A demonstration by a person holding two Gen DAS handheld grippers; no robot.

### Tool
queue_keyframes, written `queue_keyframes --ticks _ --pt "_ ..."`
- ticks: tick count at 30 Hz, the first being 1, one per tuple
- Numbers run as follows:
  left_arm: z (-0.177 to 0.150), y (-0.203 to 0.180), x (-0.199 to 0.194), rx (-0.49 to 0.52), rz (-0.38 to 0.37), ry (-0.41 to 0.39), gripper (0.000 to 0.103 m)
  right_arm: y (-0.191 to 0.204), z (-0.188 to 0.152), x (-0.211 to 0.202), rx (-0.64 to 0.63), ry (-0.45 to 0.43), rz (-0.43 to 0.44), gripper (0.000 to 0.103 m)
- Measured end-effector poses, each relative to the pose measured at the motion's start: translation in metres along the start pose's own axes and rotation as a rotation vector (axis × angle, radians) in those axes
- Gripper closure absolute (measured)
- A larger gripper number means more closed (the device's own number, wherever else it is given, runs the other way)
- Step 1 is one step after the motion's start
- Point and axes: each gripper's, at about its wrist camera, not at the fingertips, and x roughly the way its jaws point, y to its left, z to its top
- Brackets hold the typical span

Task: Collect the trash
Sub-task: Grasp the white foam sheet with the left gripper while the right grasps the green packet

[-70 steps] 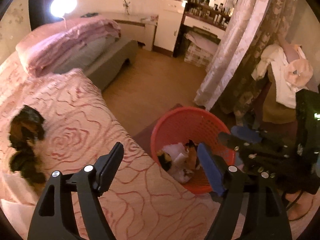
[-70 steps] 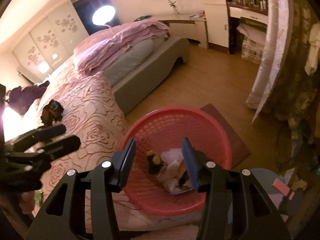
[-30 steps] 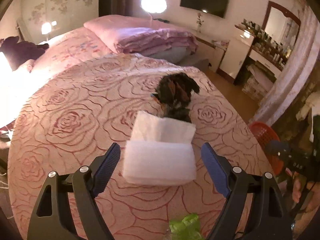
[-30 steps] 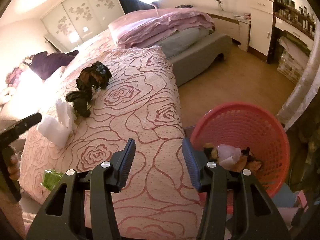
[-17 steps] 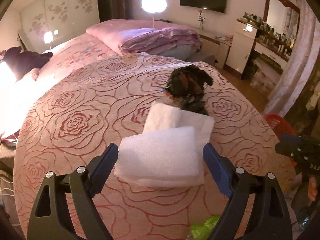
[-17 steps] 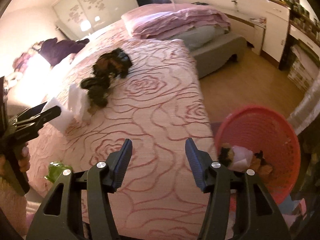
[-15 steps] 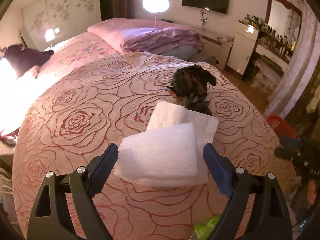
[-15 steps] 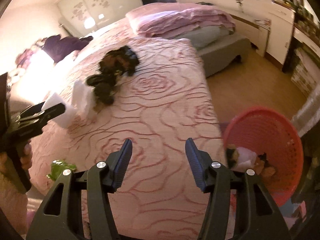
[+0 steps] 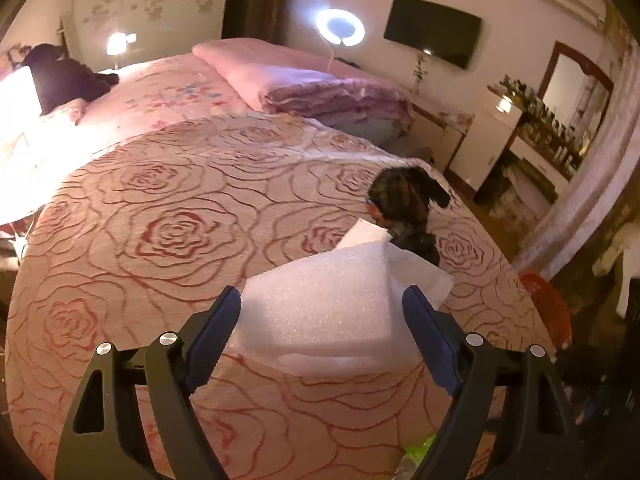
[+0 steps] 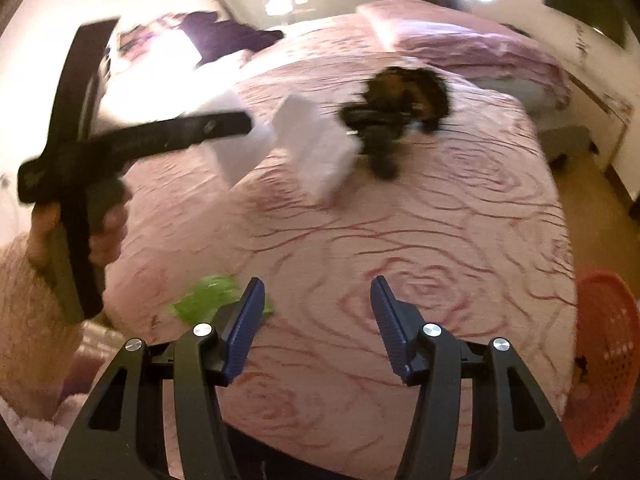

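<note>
My left gripper [image 9: 322,334]: black angular frame, blue ribbed pads on the fingers [image 9: 214,330], silver round screws. Right gripper [image 10: 318,324]: same black frame, blue pads, silver screws. Left hand [image 10: 102,222] bare; no sleeve visible.

The bedspread [image 9: 168,240] is matt cloth, quilted with raised rose outlines. On it lies a white foam sheet [image 9: 320,312], its surface finely pebbled and softly translucent at the edges. The left gripper [image 9: 322,336] has matt black plastic arms with bright metal screw heads, and its fingers [image 9: 426,336] carry ribbed blue pads (rubbery-looking). The red basket [image 10: 604,360] is perforated plastic mesh. The green wrapper [image 10: 212,296] looks thin and crinkled. The floor [image 10: 592,216] is smooth wood.
</note>
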Motion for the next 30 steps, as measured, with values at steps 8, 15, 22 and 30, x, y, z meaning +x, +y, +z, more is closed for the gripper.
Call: queue_keyframes --ticks 8,15,22,30 --pt "0.000 0.018 -0.024 -0.043 0.027 -0.045 0.023 0.046 0.001 0.019 -0.195 0.056 0.118 0.049" --pt "-0.007 0.026 -0.031 -0.058 0.044 -0.048 0.023 0.066 0.008 0.039 -0.295 0.079 0.086 0.049" --pt "-0.012 0.034 -0.032 -0.074 0.052 -0.038 0.023 0.064 0.006 0.048 -0.323 0.085 0.016 0.064" --pt "-0.014 0.037 -0.031 -0.093 0.053 -0.025 0.023 0.039 0.008 0.021 -0.194 0.025 0.099 0.052"
